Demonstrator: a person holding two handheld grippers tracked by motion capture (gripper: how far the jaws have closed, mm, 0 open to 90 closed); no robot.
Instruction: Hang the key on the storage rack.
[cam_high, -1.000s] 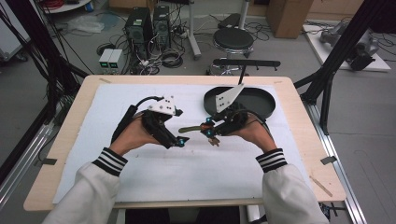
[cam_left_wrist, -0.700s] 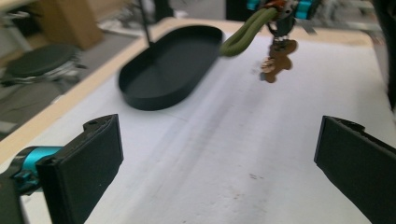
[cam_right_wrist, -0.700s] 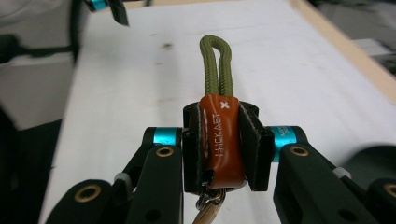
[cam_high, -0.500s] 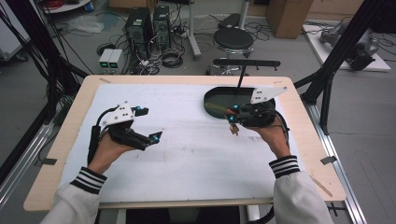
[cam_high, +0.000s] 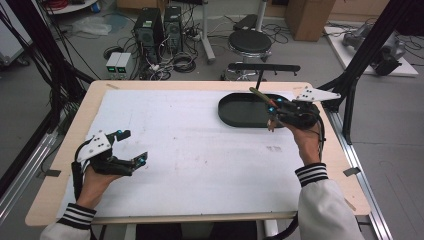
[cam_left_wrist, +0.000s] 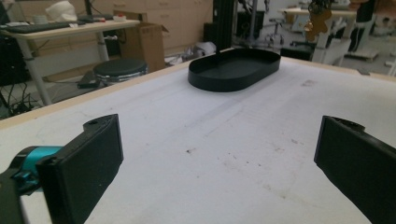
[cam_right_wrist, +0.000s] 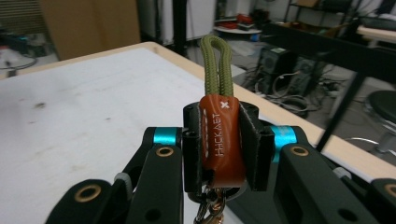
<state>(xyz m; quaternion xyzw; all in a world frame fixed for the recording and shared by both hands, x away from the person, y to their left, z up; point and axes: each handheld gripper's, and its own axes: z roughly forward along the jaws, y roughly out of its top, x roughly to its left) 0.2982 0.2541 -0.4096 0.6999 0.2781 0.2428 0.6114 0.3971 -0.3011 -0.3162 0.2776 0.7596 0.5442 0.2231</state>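
Note:
My right gripper (cam_high: 271, 108) hovers over the right end of a black oval tray (cam_high: 239, 116) and is shut on a key strap. In the right gripper view the jaws (cam_right_wrist: 222, 140) pinch the strap's brown leather tag (cam_right_wrist: 222, 140). An olive cord loop (cam_right_wrist: 216, 65) sticks up above the tag, and a metal clasp (cam_right_wrist: 211, 207) hangs below it. In the high view the cord (cam_high: 258, 93) points back and left over the tray. My left gripper (cam_high: 132, 146) rests near the table's front left, open with nothing in it; its jaws (cam_left_wrist: 219, 158) stand wide apart, facing the tray (cam_left_wrist: 233, 70).
White paper (cam_high: 200, 150) covers the wooden table (cam_high: 60, 200). A black frame post (cam_high: 360, 65) rises at the back right corner. A stool (cam_high: 249, 41), computer cases and cables stand on the floor behind the table.
The two grippers were close together at mid-table. The left one has drawn back to the front left and opened wide. The right one carried the key strap to the tray's right end.

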